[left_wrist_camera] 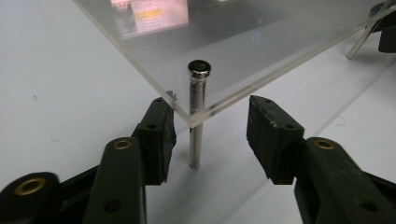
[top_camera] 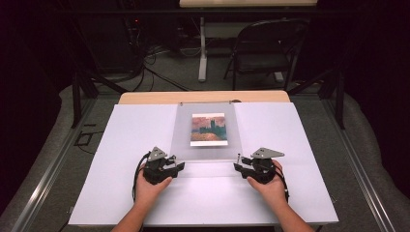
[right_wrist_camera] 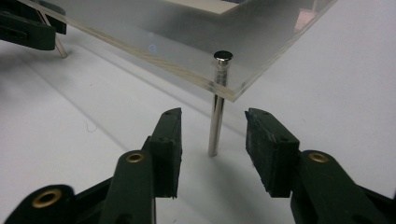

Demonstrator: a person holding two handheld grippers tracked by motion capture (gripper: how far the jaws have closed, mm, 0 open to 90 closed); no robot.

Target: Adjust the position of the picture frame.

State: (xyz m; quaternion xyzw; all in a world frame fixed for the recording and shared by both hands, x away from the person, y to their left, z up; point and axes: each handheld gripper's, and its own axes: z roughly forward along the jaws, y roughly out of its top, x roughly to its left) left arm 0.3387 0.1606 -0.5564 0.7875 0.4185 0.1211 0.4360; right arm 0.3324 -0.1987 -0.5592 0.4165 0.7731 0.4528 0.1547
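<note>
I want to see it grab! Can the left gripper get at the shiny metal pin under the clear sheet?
Probably yes. The left gripper has open jaws on either side of the metal pin, with nothing between them and it.

An acrylic sheet (top_camera: 205,130) lies ahead of and between both tongs, raised off the bench (top_camera: 121,159) on metal pins. The left tongs (left_wrist_camera: 210,135) flank its near-left pin (left_wrist_camera: 196,116) (no contact); the right tongs (right_wrist_camera: 212,140) flank the near-right pin (right_wrist_camera: 217,107). A picture card (top_camera: 208,129) lies under the sheet, beyond the tongs.
</note>
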